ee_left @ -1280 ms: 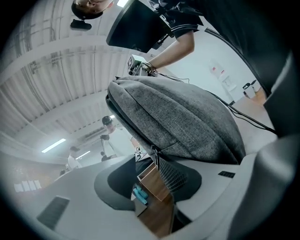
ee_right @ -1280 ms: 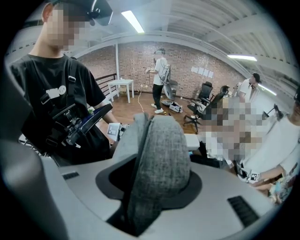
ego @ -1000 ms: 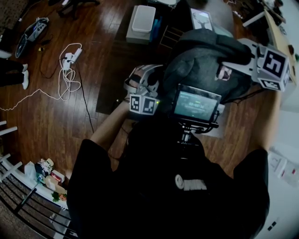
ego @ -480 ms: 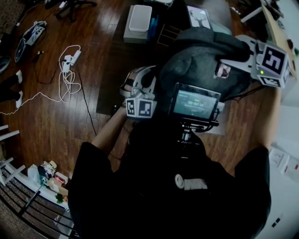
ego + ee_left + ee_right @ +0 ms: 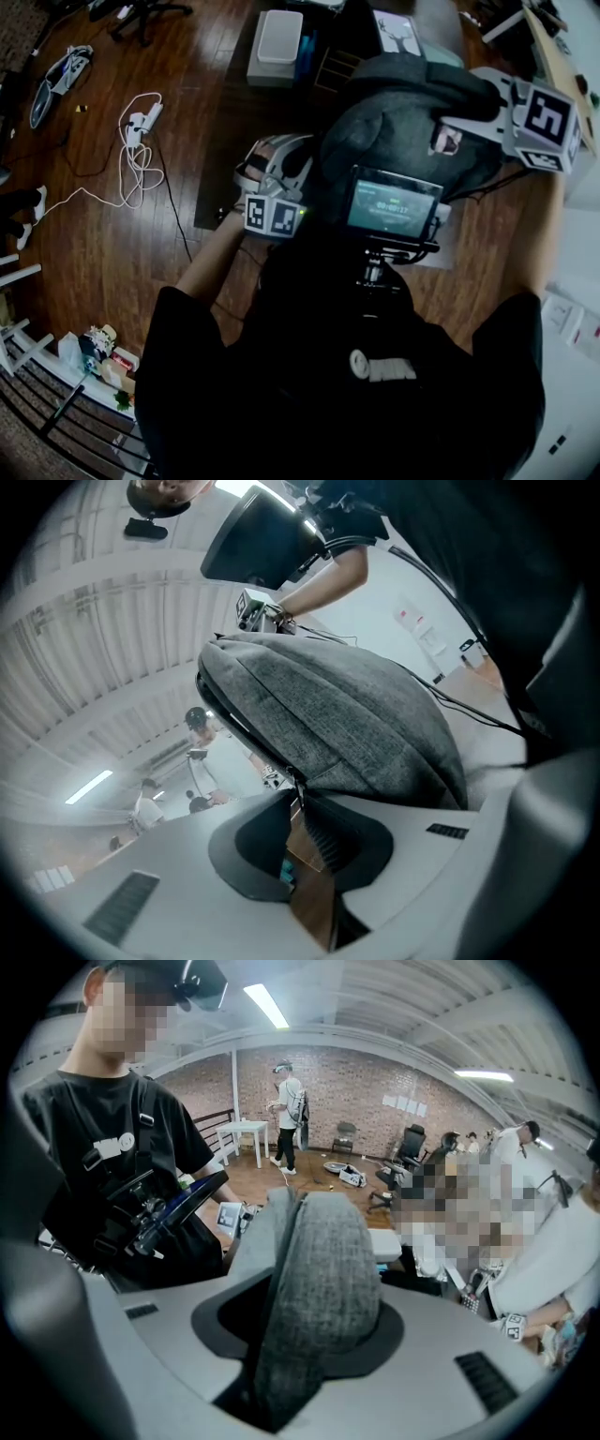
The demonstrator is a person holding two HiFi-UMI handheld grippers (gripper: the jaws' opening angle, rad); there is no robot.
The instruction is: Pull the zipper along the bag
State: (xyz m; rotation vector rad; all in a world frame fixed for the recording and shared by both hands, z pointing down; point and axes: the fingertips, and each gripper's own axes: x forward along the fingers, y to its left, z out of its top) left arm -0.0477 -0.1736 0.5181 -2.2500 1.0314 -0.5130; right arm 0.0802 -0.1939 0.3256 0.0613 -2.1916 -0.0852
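A grey backpack (image 5: pixel 394 131) stands upright on the floor in front of me. My left gripper (image 5: pixel 298 167) points level at its left side. In the left gripper view the bag (image 5: pixel 347 714) fills the middle, with a dark zipper track (image 5: pixel 223 714) running down to the small zipper pull (image 5: pixel 295 787). The pull hangs at the tips of my left gripper (image 5: pixel 298 803), whose jaws have just been opening; floor shows through the gap. My right gripper (image 5: pixel 448 139) is shut on the bag's top fold (image 5: pixel 323 1241), and grey fabric fills its jaws (image 5: pixel 314 1307).
Around the bag is a wooden floor (image 5: pixel 112 234) with a dark mat (image 5: pixel 234 141). A white cable and power strip (image 5: pixel 139 122) lie at the left and a white box (image 5: pixel 279 37) behind. A small screen (image 5: pixel 392 204) juts from my chest rig. Other people stand far off.
In the head view the left gripper's marker cube has drifted slightly left, away from the bag. The right gripper keeps its hold on the bag's top.
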